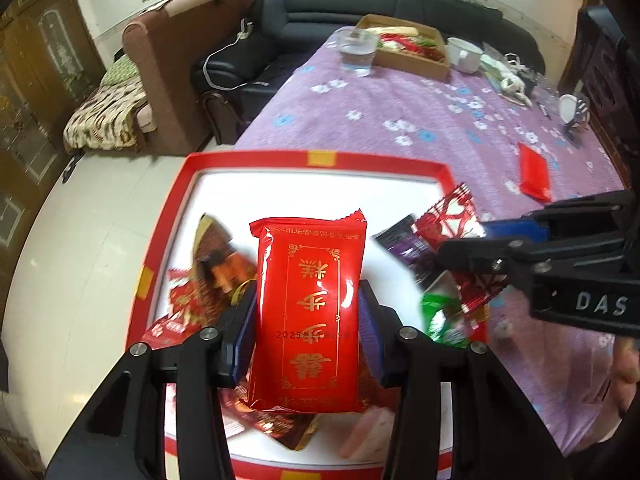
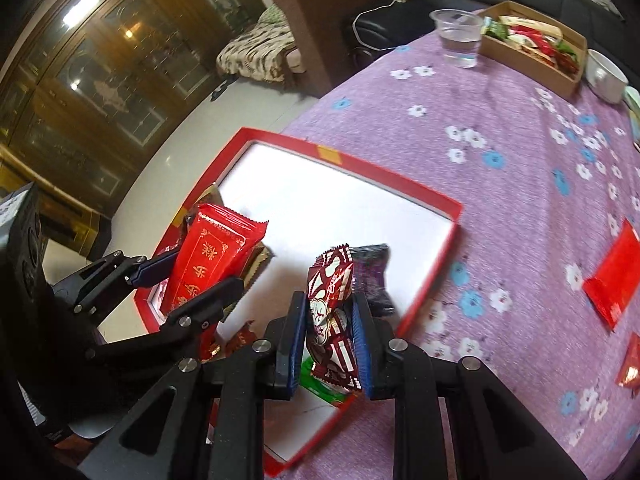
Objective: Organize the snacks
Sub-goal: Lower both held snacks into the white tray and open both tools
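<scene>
A red-rimmed white box (image 1: 320, 158) lies on the purple table, also in the right wrist view (image 2: 420, 196). My left gripper (image 1: 307, 320) is shut on a bright red packet with gold lettering (image 1: 310, 312) and holds it above the box; the same packet shows in the right wrist view (image 2: 208, 264). My right gripper (image 2: 328, 340) is shut on a dark red and white packet (image 2: 332, 312), seen from the left wrist too (image 1: 452, 220), over the box's right edge. Several packets lie in the box, among them a brown one (image 1: 216, 256), a purple one (image 2: 372, 276) and a green one (image 1: 444, 316).
Loose red packets (image 2: 616, 280) lie on the flowered purple tablecloth (image 2: 500, 100) right of the box. At the far end stand a clear cup (image 2: 458, 36), a cardboard tray of food (image 2: 532, 48) and a white bowl (image 2: 606, 74). A black sofa (image 1: 360, 4) and brown armchair (image 1: 180, 60) lie beyond.
</scene>
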Available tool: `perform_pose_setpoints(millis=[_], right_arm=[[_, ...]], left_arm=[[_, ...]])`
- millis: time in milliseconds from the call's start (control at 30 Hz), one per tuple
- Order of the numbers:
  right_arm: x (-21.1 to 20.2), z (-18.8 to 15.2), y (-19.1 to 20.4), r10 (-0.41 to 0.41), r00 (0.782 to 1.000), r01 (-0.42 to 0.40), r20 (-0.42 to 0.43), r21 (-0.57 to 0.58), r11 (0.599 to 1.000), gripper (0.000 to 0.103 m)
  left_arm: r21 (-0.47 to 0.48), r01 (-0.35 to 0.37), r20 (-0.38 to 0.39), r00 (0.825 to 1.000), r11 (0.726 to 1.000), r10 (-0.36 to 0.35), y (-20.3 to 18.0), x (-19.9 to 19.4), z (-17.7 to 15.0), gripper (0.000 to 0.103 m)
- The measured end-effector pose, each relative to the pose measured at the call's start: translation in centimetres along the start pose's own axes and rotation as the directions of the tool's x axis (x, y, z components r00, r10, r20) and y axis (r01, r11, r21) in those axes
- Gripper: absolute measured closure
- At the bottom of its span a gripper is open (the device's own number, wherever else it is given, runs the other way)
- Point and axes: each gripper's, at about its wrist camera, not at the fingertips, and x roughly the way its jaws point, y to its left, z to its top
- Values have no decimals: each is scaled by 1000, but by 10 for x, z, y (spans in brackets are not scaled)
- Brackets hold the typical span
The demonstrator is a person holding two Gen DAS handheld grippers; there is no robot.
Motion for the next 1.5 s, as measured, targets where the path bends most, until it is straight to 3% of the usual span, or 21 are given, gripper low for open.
perform_pose_setpoints(millis=[500, 900, 1500], right_arm=[[12, 12, 28, 29, 999, -30, -14, -70, 997, 78], [2, -7, -23, 7, 999, -4, -36, 95, 995, 72], [-14, -18, -30, 6, 1000, -4, -10, 137, 991, 68]], left_arm=[[-37, -63, -38, 997, 997, 61, 21, 4, -10, 58], [-1, -71, -15, 997, 997, 71, 14, 1, -5, 55], [48, -119, 12, 993, 992, 119, 3, -5, -1, 49]])
